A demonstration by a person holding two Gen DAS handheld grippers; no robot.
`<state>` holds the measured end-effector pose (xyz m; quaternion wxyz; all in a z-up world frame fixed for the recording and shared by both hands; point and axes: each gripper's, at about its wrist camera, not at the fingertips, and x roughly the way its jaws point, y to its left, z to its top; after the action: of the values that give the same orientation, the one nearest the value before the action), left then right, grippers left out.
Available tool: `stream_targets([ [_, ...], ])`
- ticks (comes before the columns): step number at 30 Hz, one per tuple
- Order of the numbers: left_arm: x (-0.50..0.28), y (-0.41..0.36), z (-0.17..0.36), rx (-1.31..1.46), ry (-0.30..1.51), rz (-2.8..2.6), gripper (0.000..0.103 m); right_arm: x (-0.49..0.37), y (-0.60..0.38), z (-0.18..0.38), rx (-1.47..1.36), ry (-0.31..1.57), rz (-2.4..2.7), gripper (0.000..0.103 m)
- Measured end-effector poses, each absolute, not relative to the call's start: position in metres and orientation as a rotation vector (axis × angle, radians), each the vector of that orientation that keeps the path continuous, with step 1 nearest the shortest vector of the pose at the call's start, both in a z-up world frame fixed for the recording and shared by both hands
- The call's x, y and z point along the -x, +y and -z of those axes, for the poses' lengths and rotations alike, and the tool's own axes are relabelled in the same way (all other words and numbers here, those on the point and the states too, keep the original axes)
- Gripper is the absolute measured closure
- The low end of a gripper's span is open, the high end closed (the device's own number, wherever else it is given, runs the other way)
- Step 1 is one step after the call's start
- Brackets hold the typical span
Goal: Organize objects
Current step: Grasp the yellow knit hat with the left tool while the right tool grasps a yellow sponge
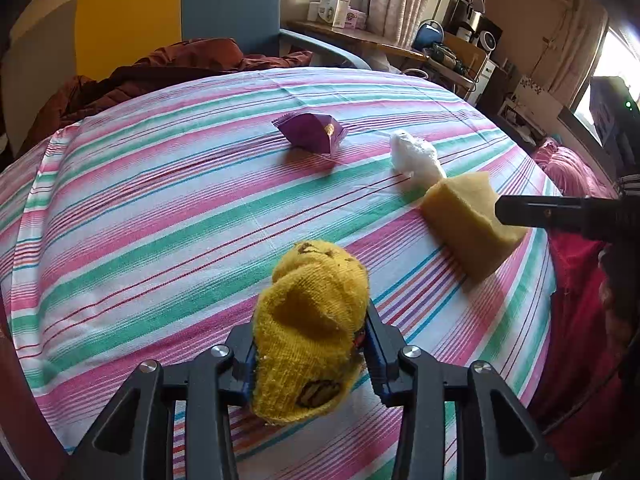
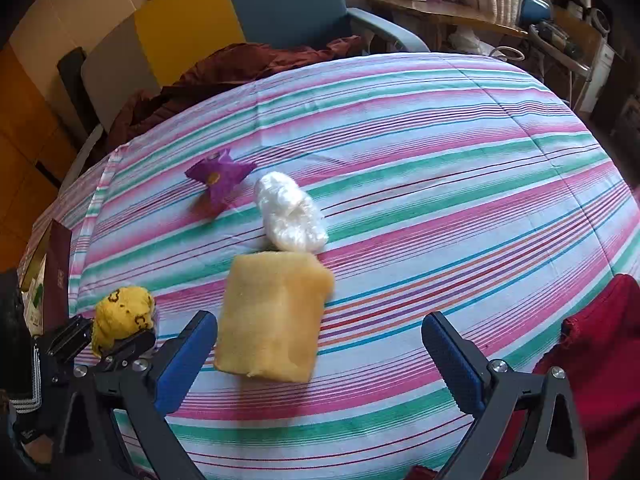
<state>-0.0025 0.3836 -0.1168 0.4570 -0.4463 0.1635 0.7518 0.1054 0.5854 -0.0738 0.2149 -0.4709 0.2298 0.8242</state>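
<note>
The sorting looks barely begun: the left gripper (image 1: 308, 356) has its jaws clamped on the yellow sock (image 1: 310, 320) just left of the sponge (image 2: 272, 316), the right gripper (image 2: 320, 356) gapes empty over that sponge, and the white bag (image 2: 290, 212) and purple wrapper (image 2: 220, 180) beyond it lie untouched.

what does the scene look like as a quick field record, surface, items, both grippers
surface: striped cloth
left gripper: shut on the yellow sock
right gripper: open, nothing between the pads
sponge: lying just ahead of the right gripper
white plastic bundle: beyond the sponge, close to it
purple packet: furthest back, apart from the rest
</note>
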Motion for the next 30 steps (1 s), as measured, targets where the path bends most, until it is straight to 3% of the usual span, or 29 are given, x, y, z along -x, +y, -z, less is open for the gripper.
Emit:
stream_targets([
  [16, -0.001, 0.381, 0.116, 1.086, 0.406, -1.883, 0.058, -0.094, 0.569, 0.081, 1.366, 0.580, -2.323, 0.000],
  [30, -0.009, 0.384, 0.117, 1.048, 0.439, -1.932, 0.057, -0.083, 0.555, 0.103, 1.460, 0.520, -2.315, 0.030],
])
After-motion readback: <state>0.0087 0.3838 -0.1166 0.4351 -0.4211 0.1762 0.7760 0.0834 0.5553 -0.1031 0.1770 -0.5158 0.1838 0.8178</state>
